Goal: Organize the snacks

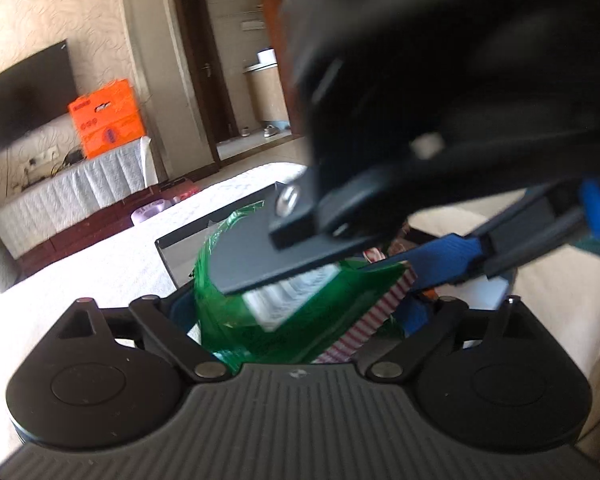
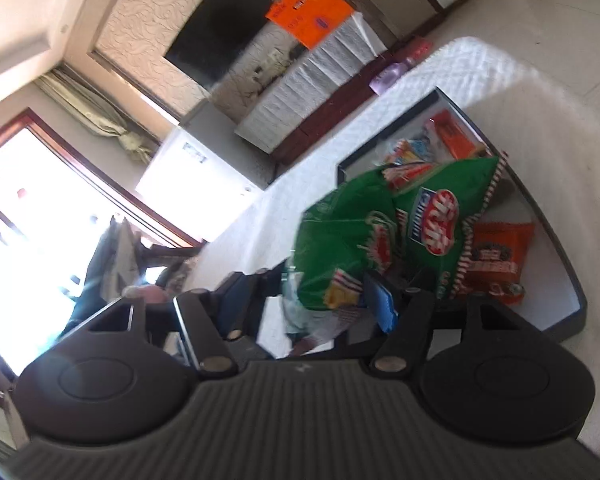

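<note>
A green snack bag point(image 2: 352, 232) with a red logo and striped edge hangs over the dark-rimmed tray point(image 2: 550, 280) on the white bed cover. My right gripper point(image 2: 312, 304) is shut on the bag's lower end, and its blue pad point(image 2: 384, 304) presses the foil. In the left wrist view the same bag point(image 1: 284, 320) sits between the fingers of my left gripper point(image 1: 296, 312), which stands open with its fingers apart from the foil. The right gripper point(image 1: 364, 268) crosses in from the upper right and clamps the bag's top. It hides most of the tray point(image 1: 168, 246).
The tray holds an orange snack packet point(image 2: 496, 256) and several smaller packets point(image 2: 440, 140) at its far end. The white bed cover point(image 2: 480, 68) surrounds the tray. Across the room stand a low cabinet with an orange box point(image 1: 108, 118) and a dark TV point(image 1: 24, 96).
</note>
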The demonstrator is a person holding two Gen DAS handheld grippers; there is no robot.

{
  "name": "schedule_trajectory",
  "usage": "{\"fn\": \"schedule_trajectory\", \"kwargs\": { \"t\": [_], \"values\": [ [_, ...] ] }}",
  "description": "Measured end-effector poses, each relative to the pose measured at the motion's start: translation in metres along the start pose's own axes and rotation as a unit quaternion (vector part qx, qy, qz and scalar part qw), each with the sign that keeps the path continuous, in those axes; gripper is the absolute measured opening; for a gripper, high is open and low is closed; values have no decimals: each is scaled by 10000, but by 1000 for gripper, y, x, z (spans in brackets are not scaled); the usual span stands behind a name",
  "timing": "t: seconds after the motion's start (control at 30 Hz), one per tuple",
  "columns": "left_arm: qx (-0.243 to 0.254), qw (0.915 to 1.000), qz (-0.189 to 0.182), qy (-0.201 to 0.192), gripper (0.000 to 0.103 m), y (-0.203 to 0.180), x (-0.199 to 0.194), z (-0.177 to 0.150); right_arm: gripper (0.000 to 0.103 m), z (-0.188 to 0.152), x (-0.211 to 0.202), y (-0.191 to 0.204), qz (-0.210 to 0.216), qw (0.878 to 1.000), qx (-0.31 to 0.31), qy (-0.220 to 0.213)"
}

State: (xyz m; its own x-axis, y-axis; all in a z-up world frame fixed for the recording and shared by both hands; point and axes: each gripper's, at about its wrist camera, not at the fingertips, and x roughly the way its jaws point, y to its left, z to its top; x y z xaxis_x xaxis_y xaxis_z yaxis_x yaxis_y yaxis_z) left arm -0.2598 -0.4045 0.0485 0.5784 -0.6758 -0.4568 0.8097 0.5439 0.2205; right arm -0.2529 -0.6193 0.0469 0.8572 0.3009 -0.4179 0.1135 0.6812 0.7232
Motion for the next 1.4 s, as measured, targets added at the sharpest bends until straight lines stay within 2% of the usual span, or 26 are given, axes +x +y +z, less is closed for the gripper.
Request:
{"fn": "schedule_trajectory", "kwargs": {
  "t": [0.13, 0.17, 0.27, 0.37, 0.67, 0.77, 0.87, 1.03, 1.13, 1.27, 1.4],
  "values": [
    [266, 9996, -62, 63, 98, -4, -8, -10, 67, -5, 7, -8, -281, 9995, 111, 111],
    [327, 9994, -35, 46, 98, -4, -11, -13, 72, -6, 8, -9, -291, 9994, 139, 113],
    [354, 9993, -43, 89, 100, 0, -19, -22, 75, -7, 6, -12, -369, 9992, 128, 75],
    [223, 9997, 66, 38, 100, 8, -30, -30, 75, -7, 5, -14, -369, 9991, 183, 66],
    [-408, 9992, 23, 22, 102, 19, -57, -44, 75, -12, 0, -8, -452, 9989, 115, 47],
    [-550, 9985, 77, 9, 103, 21, -58, -42, 78, -16, -8, 1, -748, 9971, -171, -20],
    [-530, 9985, 158, -49, 103, 18, -62, -44, 80, -26, -16, 15, -1231, 9891, -784, -178],
    [-600, 9978, 266, -25, 103, 15, -63, -44, 80, -45, -26, 31, -1843, 9681, -1659, -359],
    [-597, 9977, 331, 0, 103, 12, -70, -46, 80, -52, -30, 37, -2018, 9608, -1861, -386],
    [-468, 9973, 572, -22, 103, 10, -76, -47, 80, -57, -46, 44, -2143, 9544, -1953, -712],
    [-357, 9971, 669, -102, 103, 1, -78, -54, 80, -65, -73, 51, -2291, 9470, -1799, -1353]
  ]
}}
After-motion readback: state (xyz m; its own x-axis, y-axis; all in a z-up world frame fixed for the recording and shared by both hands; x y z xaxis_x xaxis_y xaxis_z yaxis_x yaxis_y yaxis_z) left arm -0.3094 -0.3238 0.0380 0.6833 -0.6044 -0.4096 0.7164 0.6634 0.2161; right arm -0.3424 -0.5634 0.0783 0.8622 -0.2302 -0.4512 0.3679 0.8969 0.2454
